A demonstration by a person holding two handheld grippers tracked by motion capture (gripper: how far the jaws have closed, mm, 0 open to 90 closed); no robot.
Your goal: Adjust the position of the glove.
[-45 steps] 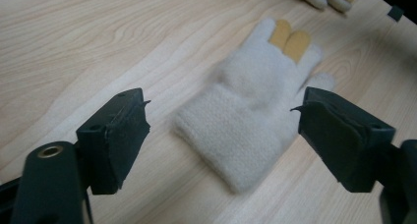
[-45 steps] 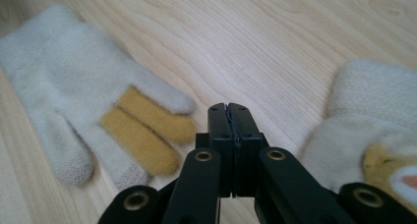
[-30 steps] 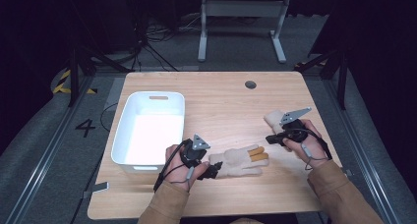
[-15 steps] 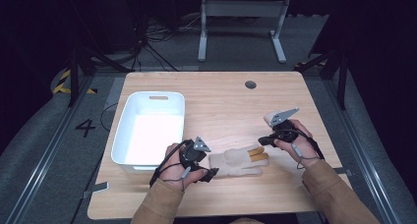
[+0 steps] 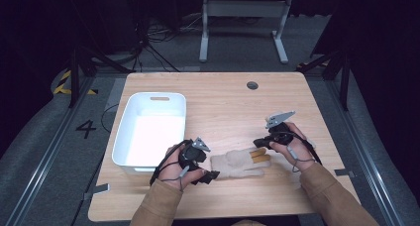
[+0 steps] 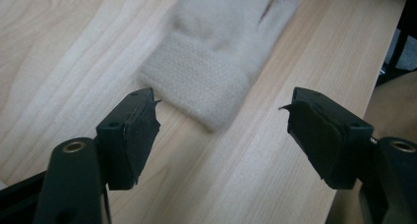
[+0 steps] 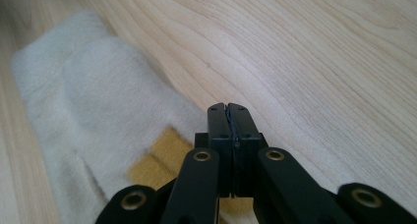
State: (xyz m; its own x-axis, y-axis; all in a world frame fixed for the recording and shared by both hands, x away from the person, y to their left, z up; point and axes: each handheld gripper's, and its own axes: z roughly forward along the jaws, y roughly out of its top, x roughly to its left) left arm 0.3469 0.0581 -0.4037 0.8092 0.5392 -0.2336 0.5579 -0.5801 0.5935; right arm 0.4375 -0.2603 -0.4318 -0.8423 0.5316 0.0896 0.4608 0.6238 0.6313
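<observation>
While the glove [image 5: 236, 163] lies flat on the table [image 5: 223, 102], the left gripper [image 6: 221, 121] is held at its cuff, jaws apart and just widened, nothing between them. The right gripper [image 7: 229, 111] is held over the yellow fingertips [image 5: 259, 155], jaws pressed together and empty.

One readable mark: digit "4" [image 5: 85, 129] on the grey floor [image 5: 44, 137], left of the table.

glove [image 5: 236, 164]: cream, yellow fingertips | bin [image 5: 151, 132]: white | table [image 5: 223, 102]: pale wood grain | jaws: black
</observation>
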